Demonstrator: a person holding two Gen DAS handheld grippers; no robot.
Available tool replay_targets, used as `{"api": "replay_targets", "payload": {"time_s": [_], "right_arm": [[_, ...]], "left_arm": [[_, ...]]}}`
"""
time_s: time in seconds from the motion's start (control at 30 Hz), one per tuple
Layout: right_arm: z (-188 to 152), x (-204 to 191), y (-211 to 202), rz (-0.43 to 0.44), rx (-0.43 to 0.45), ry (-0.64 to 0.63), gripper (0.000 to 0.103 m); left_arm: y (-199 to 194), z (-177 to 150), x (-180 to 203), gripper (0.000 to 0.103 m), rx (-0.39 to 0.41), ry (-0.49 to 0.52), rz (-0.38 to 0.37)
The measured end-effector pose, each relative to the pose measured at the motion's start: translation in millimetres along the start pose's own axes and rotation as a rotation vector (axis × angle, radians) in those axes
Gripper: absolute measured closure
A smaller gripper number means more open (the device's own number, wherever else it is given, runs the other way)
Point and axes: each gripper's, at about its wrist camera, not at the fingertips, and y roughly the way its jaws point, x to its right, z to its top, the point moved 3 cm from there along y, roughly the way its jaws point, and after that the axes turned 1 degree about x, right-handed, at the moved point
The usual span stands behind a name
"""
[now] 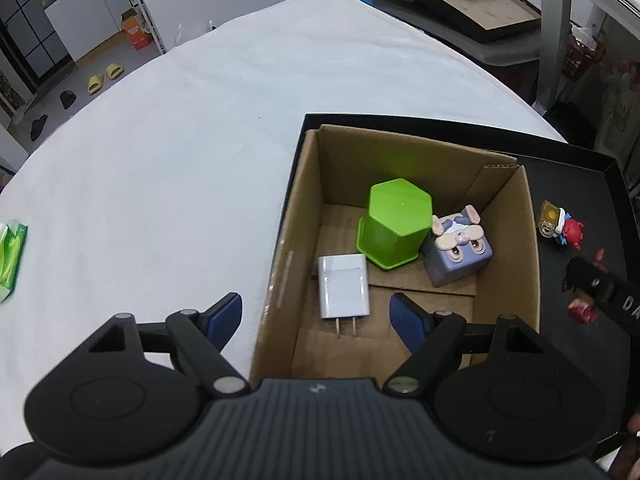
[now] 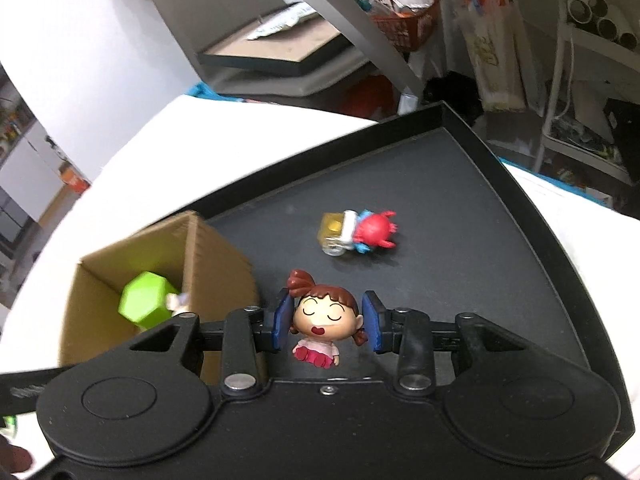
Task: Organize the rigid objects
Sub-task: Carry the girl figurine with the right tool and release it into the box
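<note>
My right gripper (image 2: 326, 322) is shut on a small girl figurine (image 2: 323, 320) with brown pigtails and a pink dress, held just above the black tray (image 2: 520, 240). A red and blue figurine with a yellow block (image 2: 356, 232) lies on the tray beyond it. My left gripper (image 1: 316, 312) hangs open over the near edge of the cardboard box (image 1: 304, 208), nothing between its blue pads. Inside the box sit a green hexagonal pot (image 1: 394, 228), a white charger plug (image 1: 344, 286) and a grey rabbit cube toy (image 1: 456, 248). The right gripper's tip (image 1: 600, 288) shows at the right edge of the left wrist view.
The black tray (image 1: 580, 184) and box rest on a white-covered table (image 1: 180, 160). A green tissue pack (image 1: 12, 256) lies at the table's left edge. Beyond the table stand a grey desk leg (image 2: 360, 28), a framed board (image 2: 280, 48) and shelving.
</note>
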Motion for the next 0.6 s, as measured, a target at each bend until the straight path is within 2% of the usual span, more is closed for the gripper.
{"api": "replay_targets", "payload": {"time_s": [0.4,0.6], "right_arm": [[11.8,-41.0,-35.0,0.056,0.090,-0.094,0.066],[8.9,-64.0,-40.8,0.088,0.106,-0.136,0.066]], "left_arm": [[-3.1,-5.6,-28.9,0.023,0.017,-0.022,-0.021],[-0.3,-9.8,-39.8,0.024,0.024,-0.017,-0.035]]}}
